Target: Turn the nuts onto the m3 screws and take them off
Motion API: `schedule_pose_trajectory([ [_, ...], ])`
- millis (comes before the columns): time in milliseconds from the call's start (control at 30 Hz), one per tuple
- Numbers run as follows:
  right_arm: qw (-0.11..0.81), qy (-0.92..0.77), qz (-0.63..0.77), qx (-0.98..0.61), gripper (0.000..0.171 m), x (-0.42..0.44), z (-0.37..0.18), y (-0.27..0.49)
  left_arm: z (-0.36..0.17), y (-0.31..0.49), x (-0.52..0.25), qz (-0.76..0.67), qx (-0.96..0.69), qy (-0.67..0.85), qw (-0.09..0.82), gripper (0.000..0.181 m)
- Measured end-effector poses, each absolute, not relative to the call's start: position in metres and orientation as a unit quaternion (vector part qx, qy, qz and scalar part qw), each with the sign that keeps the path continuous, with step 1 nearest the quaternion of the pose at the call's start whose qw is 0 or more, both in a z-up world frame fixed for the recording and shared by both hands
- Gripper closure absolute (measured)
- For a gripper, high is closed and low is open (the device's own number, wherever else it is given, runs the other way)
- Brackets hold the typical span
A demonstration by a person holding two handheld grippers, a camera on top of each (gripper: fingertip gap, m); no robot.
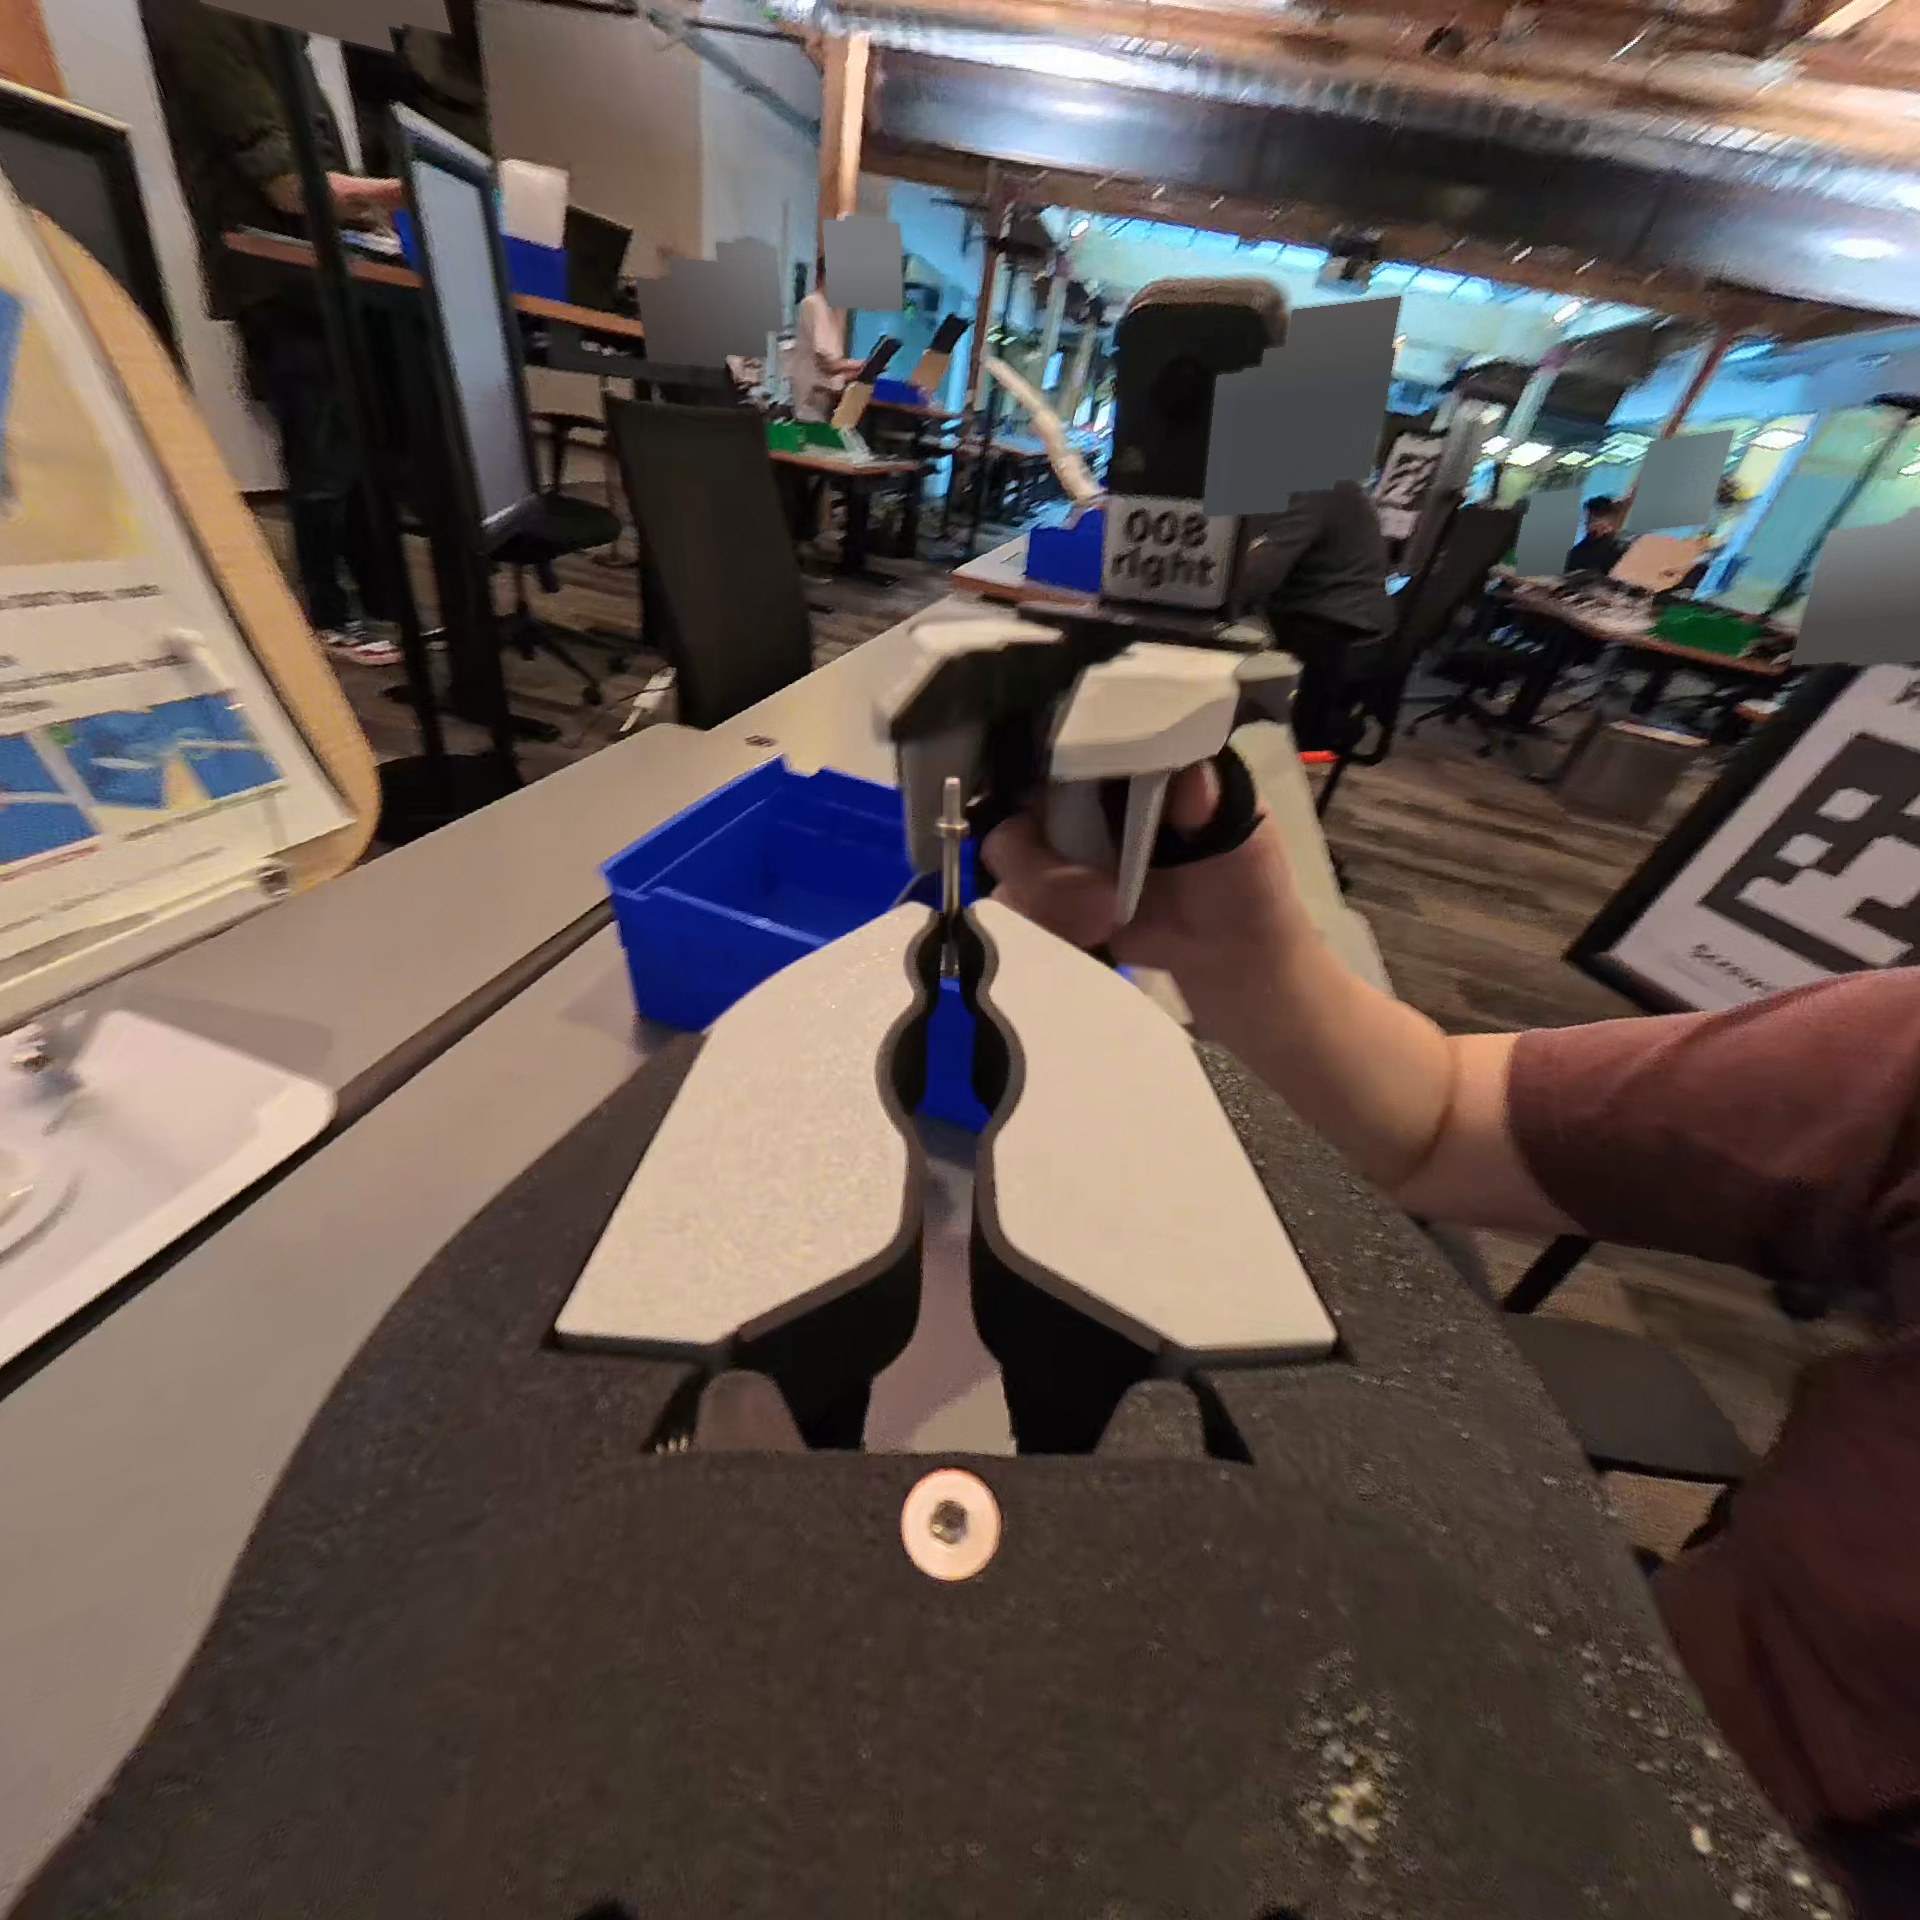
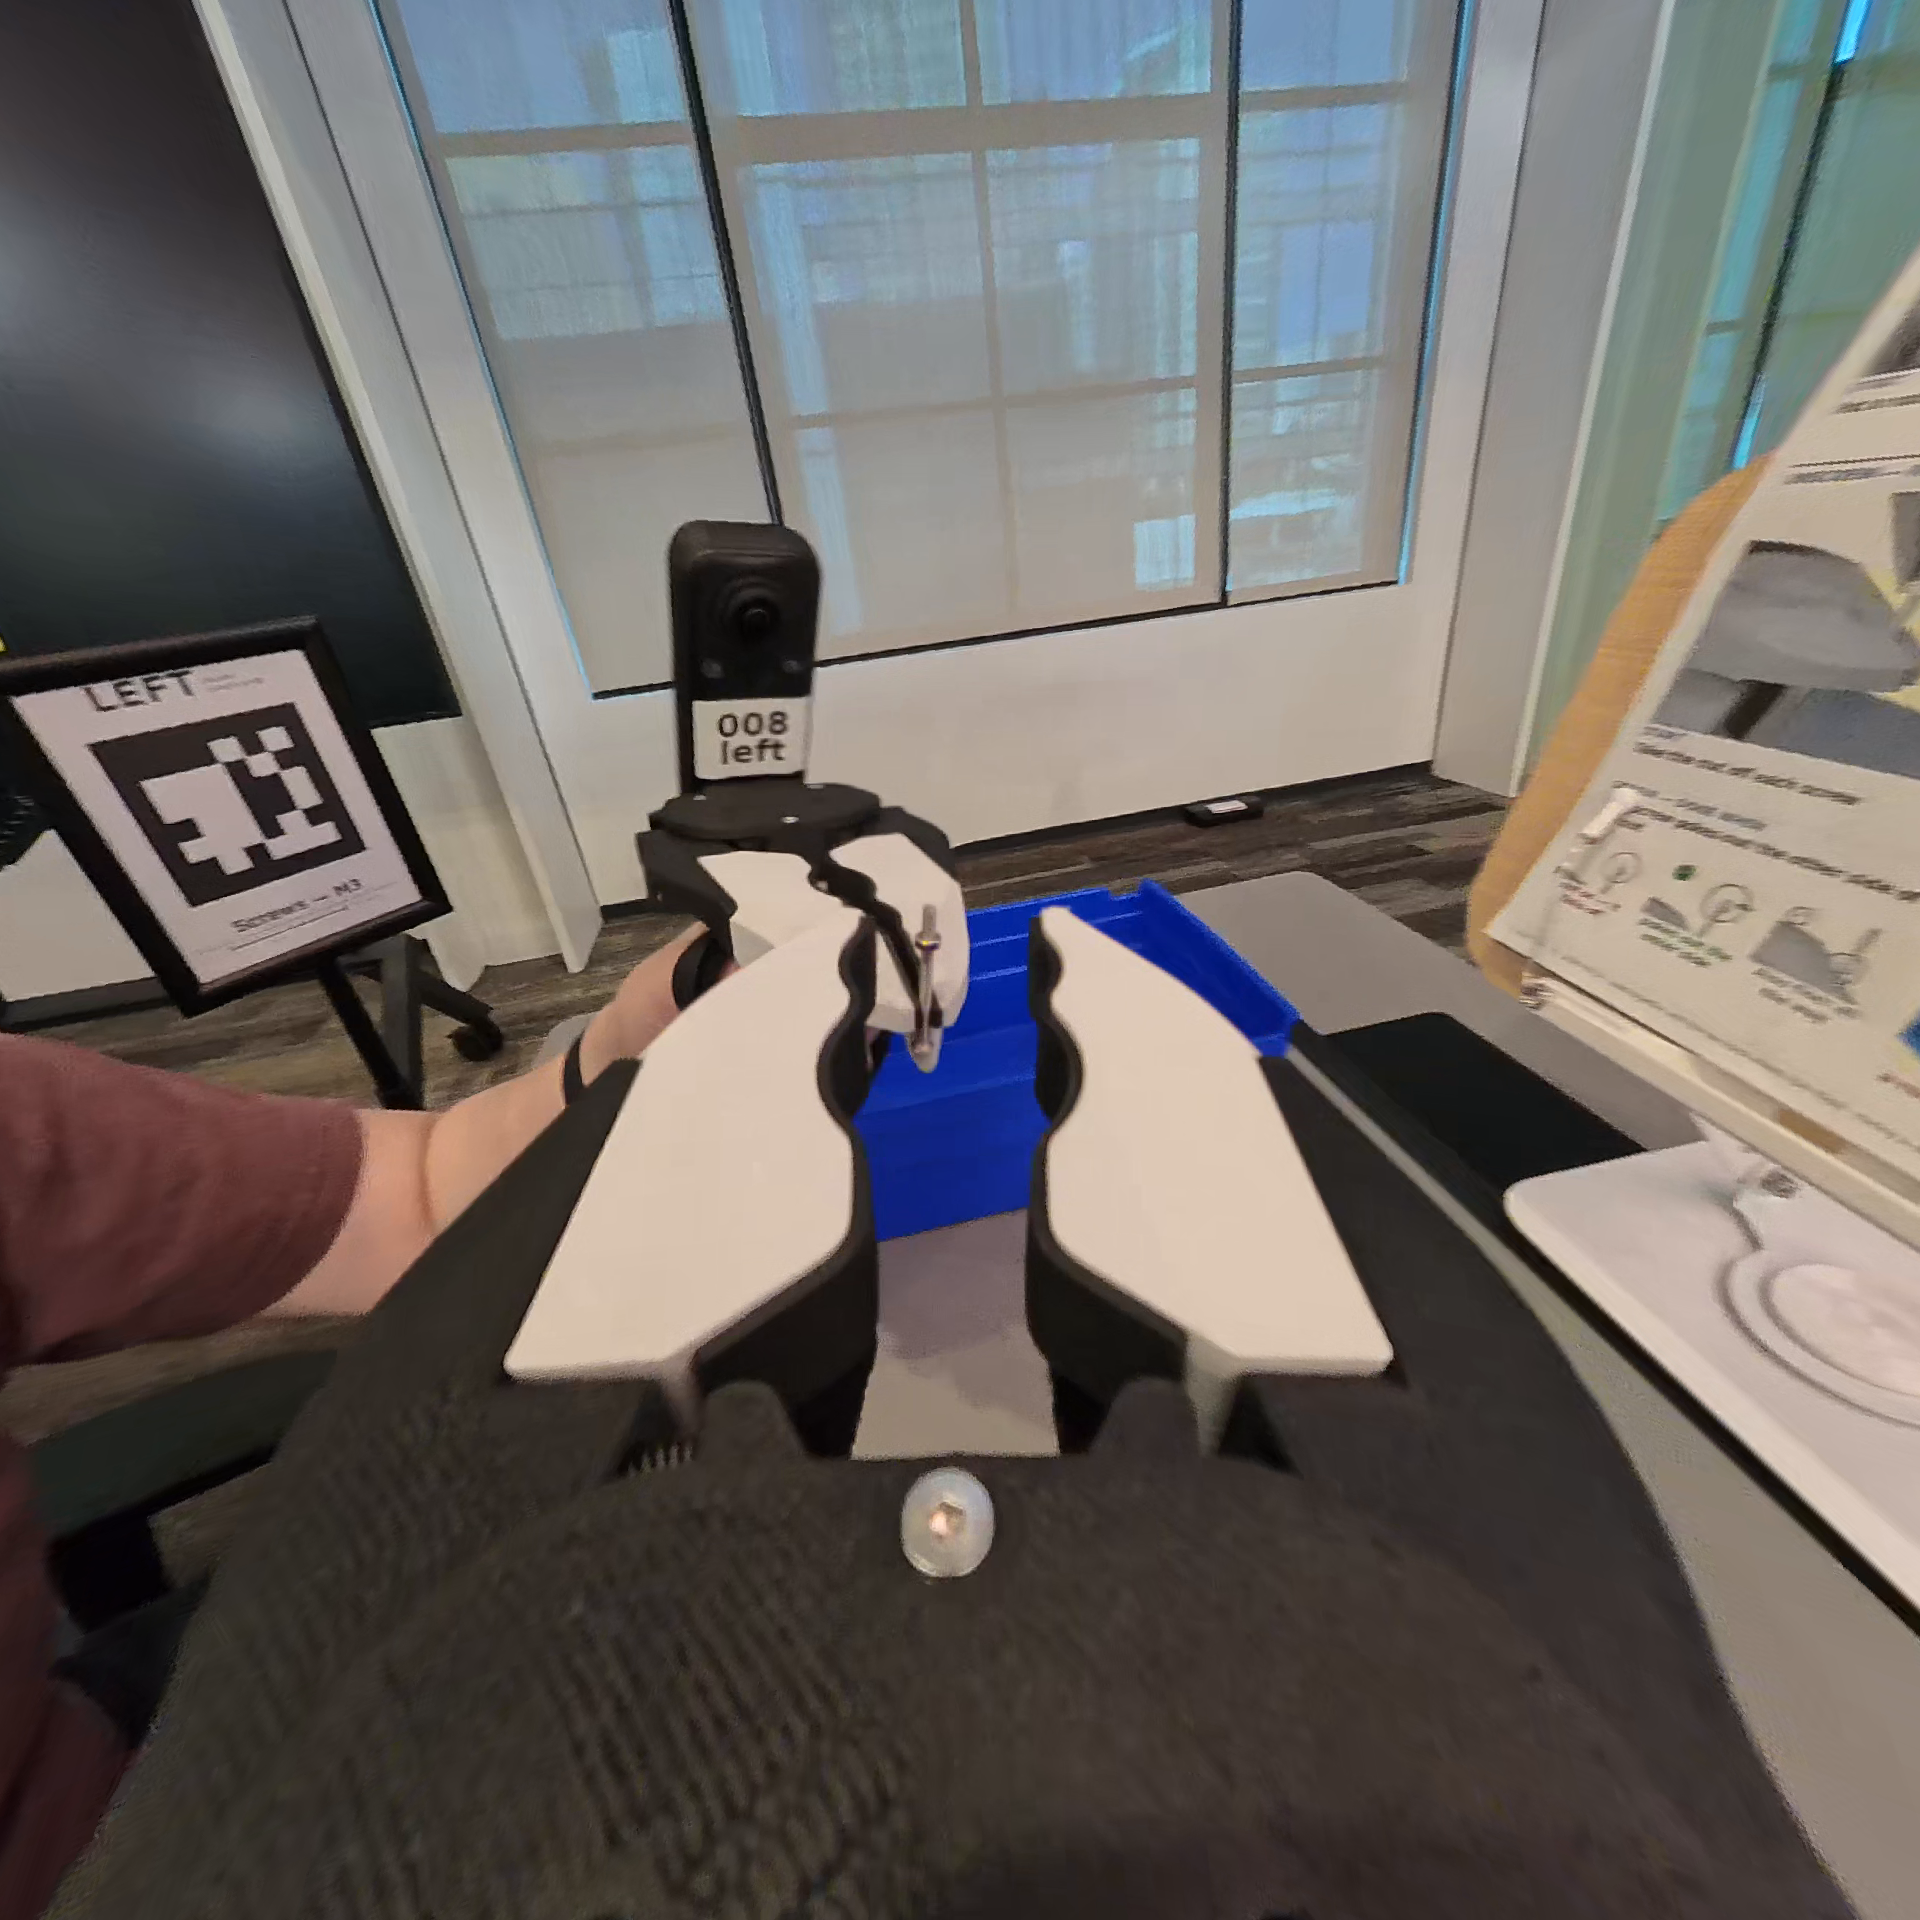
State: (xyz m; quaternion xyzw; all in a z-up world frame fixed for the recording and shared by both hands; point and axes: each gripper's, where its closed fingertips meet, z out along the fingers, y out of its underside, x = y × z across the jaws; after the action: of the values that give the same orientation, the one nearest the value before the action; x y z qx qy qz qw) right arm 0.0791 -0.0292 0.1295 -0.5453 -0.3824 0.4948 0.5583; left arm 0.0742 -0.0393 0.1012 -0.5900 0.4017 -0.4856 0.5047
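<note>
Both cams sit just behind their own fingers, looking fwd along them, tilted slightly down.

Left wrist view: close above the blue bin [image 1: 769,894], facing across it toward an open office w/ desks and chairs beyond.

Right wrist view: also close to the blue bin [image 2: 997,1101], facing across it toward a big window [image 2: 997,312] beyond.

The two face each other over the bin; shared: the bin, the grey table [image 1: 312,1195] under it, and each shows the other's device just past the bin.
</note>
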Motion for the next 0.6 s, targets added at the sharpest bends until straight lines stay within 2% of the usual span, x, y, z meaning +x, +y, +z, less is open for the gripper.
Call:
schedule_pose_trajectory([
  [133,0.544,-0.421,0.5,-0.526,0.145,0.067,0.131,-0.05,0.101,-0.055,0.087,-0.505,-0.578,0.419,0.485,0.179],
  [433,0.554,-0.427,0.458,-0.549,0.149,0.07,0.128,-0.052,0.106,-0.06,0.086,-0.474,-0.572,0.424,0.518,0.179],
  [533,0.564,-0.414,0.477,-0.532,0.161,0.074,0.135,-0.053,0.107,-0.061,0.085,-0.47,-0.571,0.426,0.522,0.179],
  [600,0.553,-0.411,0.487,-0.537,0.161,0.074,0.133,-0.051,0.108,-0.062,0.085,-0.468,-0.571,0.426,0.523,0.179],
])
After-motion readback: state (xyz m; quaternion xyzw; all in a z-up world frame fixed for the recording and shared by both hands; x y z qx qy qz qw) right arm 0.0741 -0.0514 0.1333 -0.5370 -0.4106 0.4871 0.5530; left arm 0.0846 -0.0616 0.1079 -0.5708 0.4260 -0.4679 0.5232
